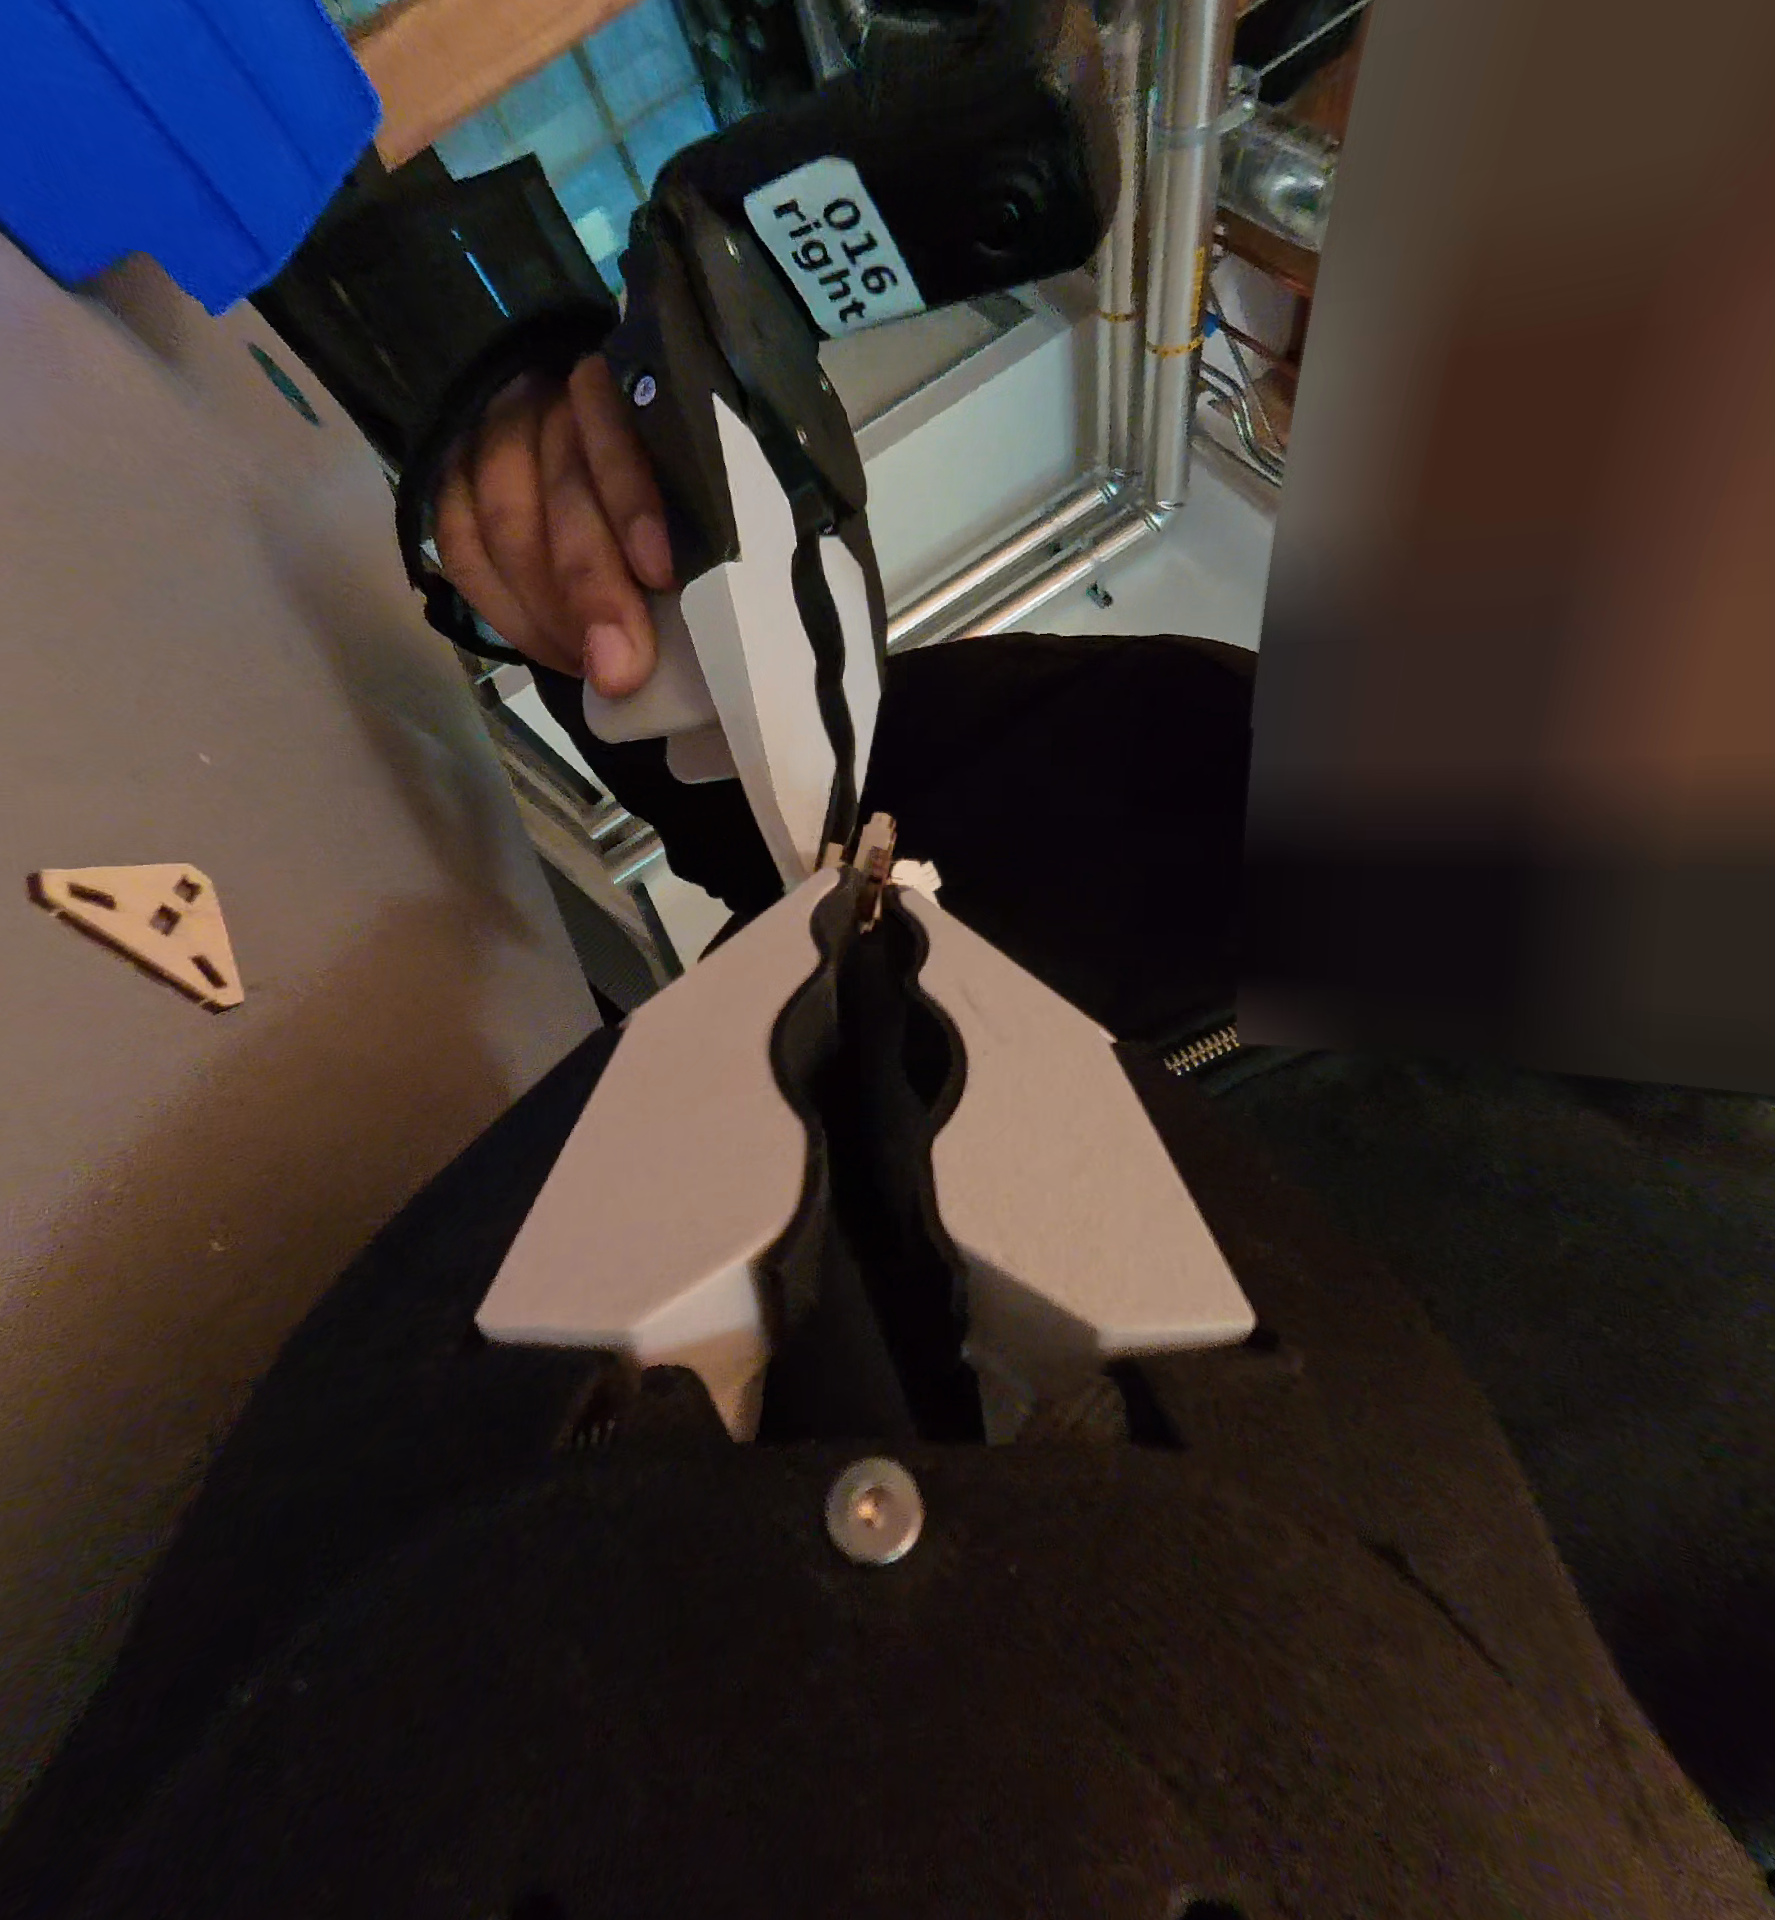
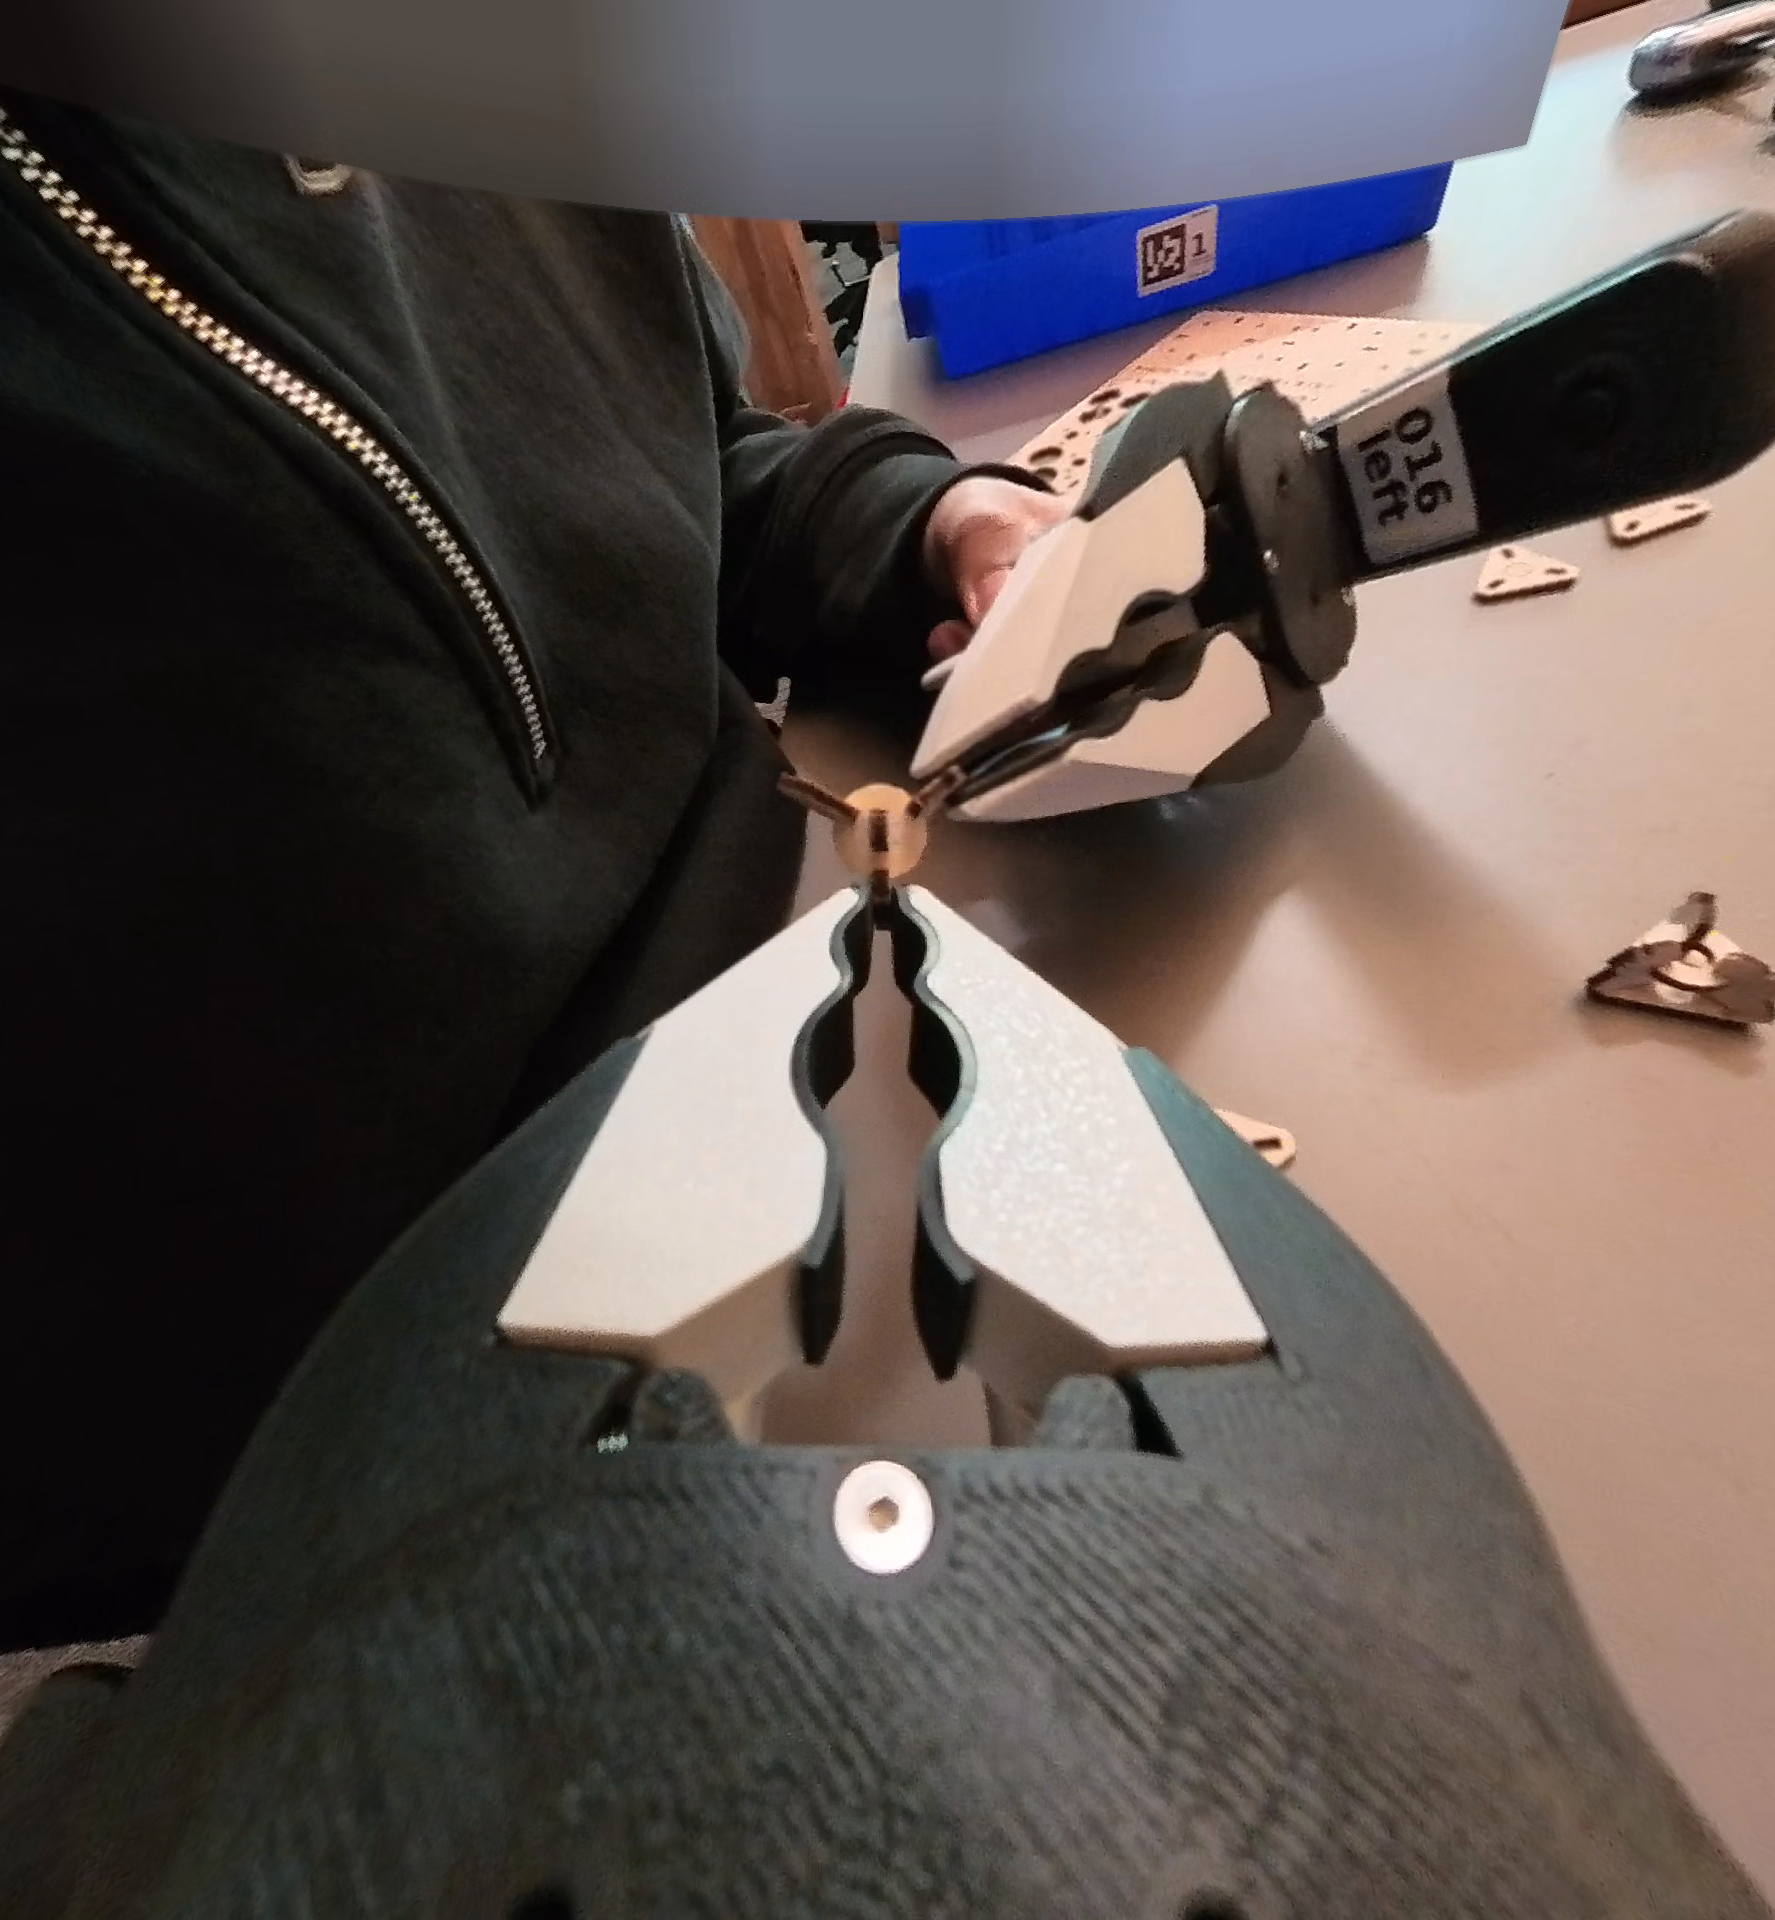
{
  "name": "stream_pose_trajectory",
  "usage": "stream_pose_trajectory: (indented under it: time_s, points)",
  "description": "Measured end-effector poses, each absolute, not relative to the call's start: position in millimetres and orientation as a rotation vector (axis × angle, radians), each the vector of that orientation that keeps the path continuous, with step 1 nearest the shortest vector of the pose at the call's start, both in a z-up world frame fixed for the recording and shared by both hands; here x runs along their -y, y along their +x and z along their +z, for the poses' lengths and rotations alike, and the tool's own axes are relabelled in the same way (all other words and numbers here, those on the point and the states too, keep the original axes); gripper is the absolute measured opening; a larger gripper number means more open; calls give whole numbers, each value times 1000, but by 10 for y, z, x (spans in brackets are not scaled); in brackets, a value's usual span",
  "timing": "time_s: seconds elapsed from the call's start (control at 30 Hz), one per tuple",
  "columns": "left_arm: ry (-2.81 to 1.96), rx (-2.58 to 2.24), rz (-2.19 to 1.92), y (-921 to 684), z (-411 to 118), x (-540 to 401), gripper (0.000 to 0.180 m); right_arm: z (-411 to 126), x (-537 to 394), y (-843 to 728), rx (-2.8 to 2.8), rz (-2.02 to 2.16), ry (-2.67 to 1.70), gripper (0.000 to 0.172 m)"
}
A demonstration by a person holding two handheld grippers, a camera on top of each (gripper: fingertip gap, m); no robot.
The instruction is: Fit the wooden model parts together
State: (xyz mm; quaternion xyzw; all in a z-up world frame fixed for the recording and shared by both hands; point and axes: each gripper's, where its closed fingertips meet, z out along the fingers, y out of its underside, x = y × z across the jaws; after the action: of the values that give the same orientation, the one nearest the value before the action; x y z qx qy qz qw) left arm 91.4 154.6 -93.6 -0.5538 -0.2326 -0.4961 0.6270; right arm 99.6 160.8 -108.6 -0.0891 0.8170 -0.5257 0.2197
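Wooden, light and likely brittle, the three-armed hub piece [image 2: 881, 840] is being pinched by separate arms: right gripper [image 2: 878, 906] and left gripper [image 2: 940, 792] both clamped.

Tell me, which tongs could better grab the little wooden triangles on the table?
Probably the left tongs: they sit over the table, nearer the wooden triangles. Both currently pinch the small wooden piece.
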Motion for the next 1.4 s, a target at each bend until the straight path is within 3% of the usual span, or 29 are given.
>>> stream_pose_trajectory:
  time_s: [0.87, 1.17, 1.4]
  points:
    - [-1255, 588, -1228, 927, -994, -1572, 0, -1169, -1624, 992, -2167, -1342, -235, 3]
    - [-1236, 632, -1181, 840, -1012, -1554, 0, -1227, -1611, 871, -2220, -1386, -135, 30]
    - [-1147, 700, -1082, 625, -988, -1432, 0, -1202, -1637, 520, -2456, -1667, -31, 28]
